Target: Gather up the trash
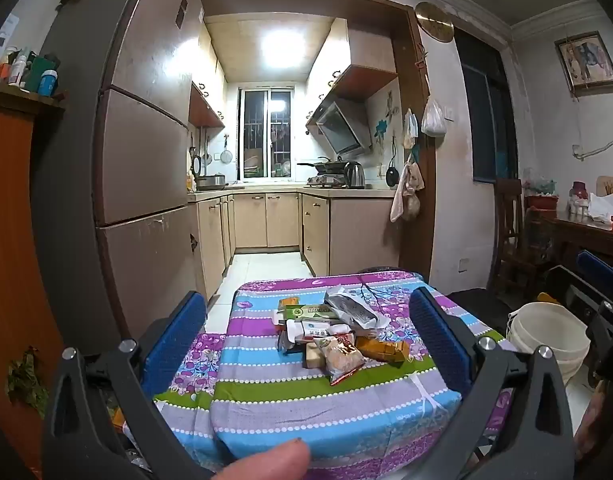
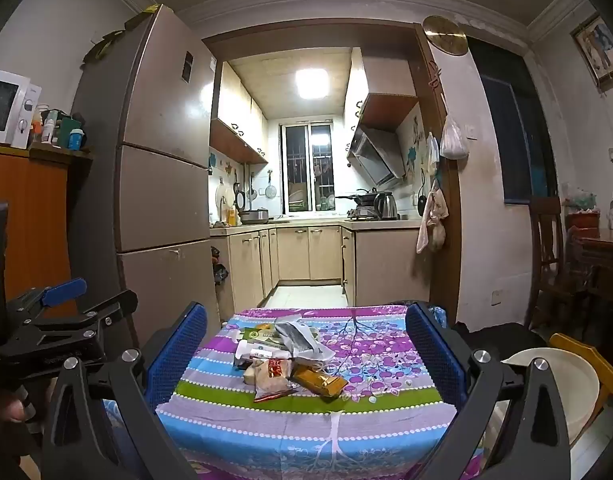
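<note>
Both grippers hang spread wide and empty at the near edge of a small table, which suits an approach that has not yet picked its first target. The left gripper frames the trash pile between its ribbed blue pads; the right gripper also has nothing between its fingers.

The pile sits in the middle of the table, a little toward the far side, on a soft patterned tablecloth with bright stripes and purple flowers. It is a loose heap of packaging: a crinkly clear snack bag nearest, a glossy brown-orange wrapper to its right, a flat green carton farther back and a crumpled silvery-grey pouch on top. The films look light and slippery, the carton stiffer.

A white plastic bucket stands on the floor just right of the table, probably placed there as the bin, near the right hand.
</note>
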`<state>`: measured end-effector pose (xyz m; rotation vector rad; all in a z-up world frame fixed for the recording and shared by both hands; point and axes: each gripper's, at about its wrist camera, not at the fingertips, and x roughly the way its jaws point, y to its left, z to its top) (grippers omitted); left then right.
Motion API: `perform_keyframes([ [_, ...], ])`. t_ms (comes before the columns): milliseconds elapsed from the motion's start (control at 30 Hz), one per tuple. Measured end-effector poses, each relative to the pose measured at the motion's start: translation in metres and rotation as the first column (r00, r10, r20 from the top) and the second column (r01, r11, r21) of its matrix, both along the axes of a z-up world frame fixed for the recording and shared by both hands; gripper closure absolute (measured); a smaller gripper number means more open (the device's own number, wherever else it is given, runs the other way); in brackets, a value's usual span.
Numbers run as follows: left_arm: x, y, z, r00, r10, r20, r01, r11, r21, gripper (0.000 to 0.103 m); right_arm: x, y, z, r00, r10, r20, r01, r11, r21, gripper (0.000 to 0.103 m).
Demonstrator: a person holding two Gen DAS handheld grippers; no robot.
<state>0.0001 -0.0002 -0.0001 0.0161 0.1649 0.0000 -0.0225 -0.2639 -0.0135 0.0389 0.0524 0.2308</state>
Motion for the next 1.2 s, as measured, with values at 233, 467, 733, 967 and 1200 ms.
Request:
perform_keyframes([
  [233,0.002,0.0,-0.001,1.0,-0.001,-0.007,0.001,1.0,0.004,0.005,-0.003,0.0,0.001,1.0,0.002,0.002,-0.002,1.0,0.007,0.004],
  [467,0.001,-0.01,-0.003,1.0,-0.003,-0.013,0.003,1.0,0.008,0.005,-0.001,0.0,0.0,1.0,0.002,-0.006,-0.002,1.0,0.008,0.004],
  [733,0.006,-0.001,-0.001,1.0,-0.004,-0.023,0.004,1.0,0.007,0.005,0.006,0.001,-0.007,1.0,0.005,-0.016,-0.004,1.0,0.01,0.004],
  [967,0.007,0.001,-0.001,1.0,-0.005,-0.025,0.005,1.0,0.005,0.005,0.006,0.0,-0.006,1.0,0.004,-0.018,-0.004,1.0,0.011,0.004],
  [1200,0.007,0.002,-0.002,1.0,-0.005,-0.028,0.005,1.0,0.007,0.005,0.007,0.0,-0.006,1.0,0.004,-0.02,-0.004,1.0,0.011,0.004],
])
